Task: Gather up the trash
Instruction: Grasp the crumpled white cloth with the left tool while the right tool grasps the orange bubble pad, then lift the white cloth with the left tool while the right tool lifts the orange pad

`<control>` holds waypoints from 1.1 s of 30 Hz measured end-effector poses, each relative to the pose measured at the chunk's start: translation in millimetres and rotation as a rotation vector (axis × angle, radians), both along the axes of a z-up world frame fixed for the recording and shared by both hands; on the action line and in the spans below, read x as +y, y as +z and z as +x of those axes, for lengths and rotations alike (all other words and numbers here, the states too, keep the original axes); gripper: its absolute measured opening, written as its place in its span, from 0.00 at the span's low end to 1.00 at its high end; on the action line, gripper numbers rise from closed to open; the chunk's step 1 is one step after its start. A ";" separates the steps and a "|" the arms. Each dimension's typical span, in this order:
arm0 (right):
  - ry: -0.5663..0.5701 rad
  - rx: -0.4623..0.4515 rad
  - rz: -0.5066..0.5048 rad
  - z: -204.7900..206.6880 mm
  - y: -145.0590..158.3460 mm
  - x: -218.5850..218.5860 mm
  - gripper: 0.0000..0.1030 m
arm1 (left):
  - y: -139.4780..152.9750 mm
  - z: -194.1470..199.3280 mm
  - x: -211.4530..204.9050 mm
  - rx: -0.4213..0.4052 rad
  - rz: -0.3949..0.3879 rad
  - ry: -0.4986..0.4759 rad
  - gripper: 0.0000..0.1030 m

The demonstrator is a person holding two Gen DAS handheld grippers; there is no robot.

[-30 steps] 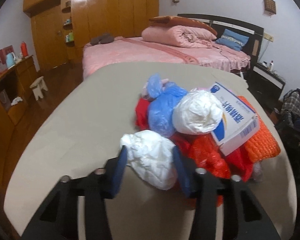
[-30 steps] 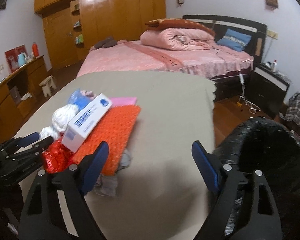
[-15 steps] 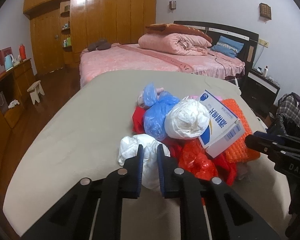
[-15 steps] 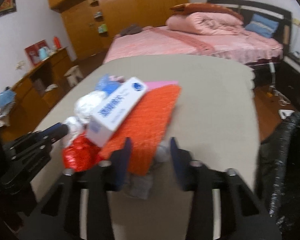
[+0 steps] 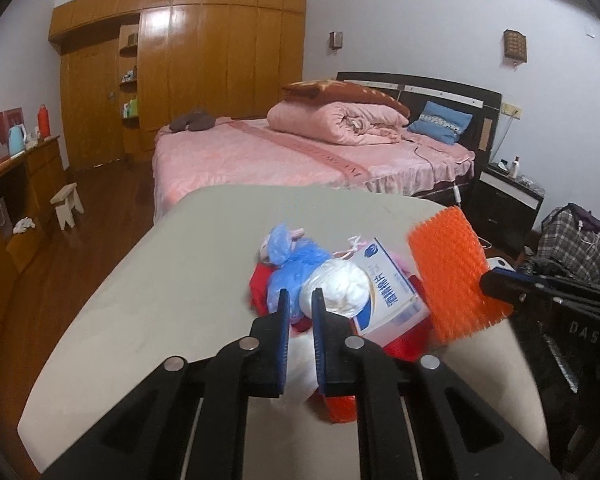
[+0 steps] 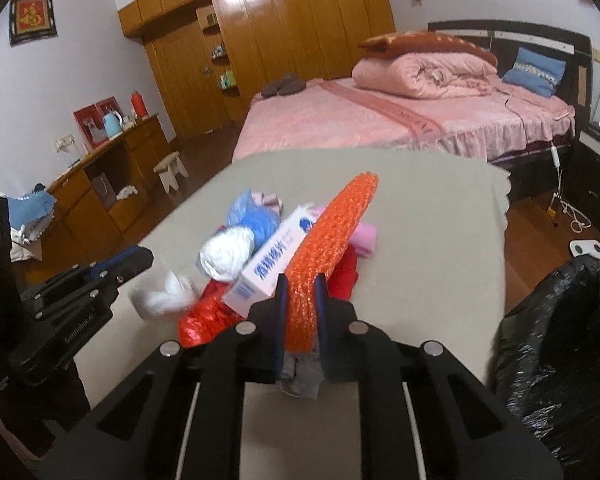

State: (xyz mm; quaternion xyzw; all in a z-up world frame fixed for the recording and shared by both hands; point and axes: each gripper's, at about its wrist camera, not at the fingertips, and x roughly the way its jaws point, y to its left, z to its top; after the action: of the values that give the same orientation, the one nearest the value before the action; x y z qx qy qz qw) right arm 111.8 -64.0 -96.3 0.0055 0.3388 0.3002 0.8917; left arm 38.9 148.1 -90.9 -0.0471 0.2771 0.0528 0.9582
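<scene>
Left claw [image 5: 300,312]: closed on a white wad [image 6: 162,300], which hangs at the tips, clear of the table [image 5: 180,280]; the jaws have just been closing.
Right claw [image 6: 299,300]: closed on the near edge of the orange mat [image 6: 328,248], whose far end tilts up toward 12 o'clock; the jaws have just been closing here too, with the mat between them.
Where the trash is: heaped mid-table, at 12 o'clock from the left claw and 11 o'clock from the right one.
Bin bag [image 6: 560,340]: black, open, off the table edge at 4 o'clock in the right view.
Risk, box: the box [image 6: 276,264] leans against the mat; raising the mat further would likely tip it over or send it sliding.
Risk, wad: thin plastic pinched at one fold could slip out or tear on a swing to the bag.
Risk, mat: held by one edge only, it may flop and sweep the smaller trash off the table.
Risk, rag: a grey scrap [image 6: 300,376] hangs under the right claw; I cannot tell whether it is pinched, so it may drop short of the bag.
Risk, claws: both work the same heap and could knock together.
Count, mats: one.
Count, boxes: one.
Count, white wads: two, one held and one ball [image 5: 340,288] in the heap.
Count, blue bags [image 5: 296,260]: one bunch.
Count, red bags [image 6: 204,316]: at least one; folds hide the rest.
Count, pink items [image 6: 366,240]: one at the heap's far side.
Count, bin bags: one.
</scene>
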 end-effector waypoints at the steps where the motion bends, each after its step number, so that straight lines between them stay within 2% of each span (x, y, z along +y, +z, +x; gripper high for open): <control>1: -0.001 -0.005 0.002 -1.1 1.7 -2.6 0.12 | -0.4 -1.4 -0.4 0.000 0.001 -0.003 0.11; 6: -0.011 0.024 -0.030 -1.2 -12.2 -9.6 0.12 | -22.0 -1.9 -3.4 0.080 0.029 -0.007 0.11; 8: -0.009 0.053 -0.014 -2.6 -19.2 -12.9 0.12 | -26.1 -7.7 -2.9 0.092 0.049 0.007 0.19; 10: -0.003 0.078 0.002 -4.9 -23.7 -14.7 0.12 | -29.0 -16.1 -1.2 0.097 0.076 0.028 0.47; 13: 0.000 0.092 -0.004 -7.7 -28.7 -14.8 0.12 | -32.7 -24.9 5.6 0.101 0.100 0.066 0.57; 19: -0.007 0.097 -0.015 -8.0 -31.3 -13.9 0.12 | -49.4 -8.0 24.5 0.141 0.100 0.121 0.66; 24: -0.010 0.085 -0.034 -8.4 -30.2 -13.4 0.12 | -79.0 14.7 37.6 0.244 0.053 0.125 0.64; 25: -0.011 0.083 -0.035 -8.6 -29.1 -13.6 0.12 | -80.5 14.2 38.4 0.244 0.047 0.124 0.53; 27: -0.011 0.074 -0.036 -9.4 -26.3 -13.8 0.12 | -78.4 11.7 40.7 0.235 0.037 0.123 0.38; 30: -0.013 0.064 -0.027 -9.8 -19.4 -15.2 0.12 | -64.9 5.7 41.8 0.192 0.016 0.110 0.28; 31: -0.013 0.057 -0.023 -11.1 -17.1 -16.5 0.12 | -57.7 4.2 39.4 0.174 0.021 0.104 0.15; 33: -0.017 0.041 -0.016 -13.5 -10.9 -20.3 0.12 | -41.3 1.6 33.5 0.134 0.018 0.092 0.16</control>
State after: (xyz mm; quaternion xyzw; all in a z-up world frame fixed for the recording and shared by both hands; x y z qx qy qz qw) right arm 98.3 -84.3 -107.1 0.0073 0.3593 0.2895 0.8871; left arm 40.5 181.6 -132.2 -0.0476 0.3377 0.1020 0.9345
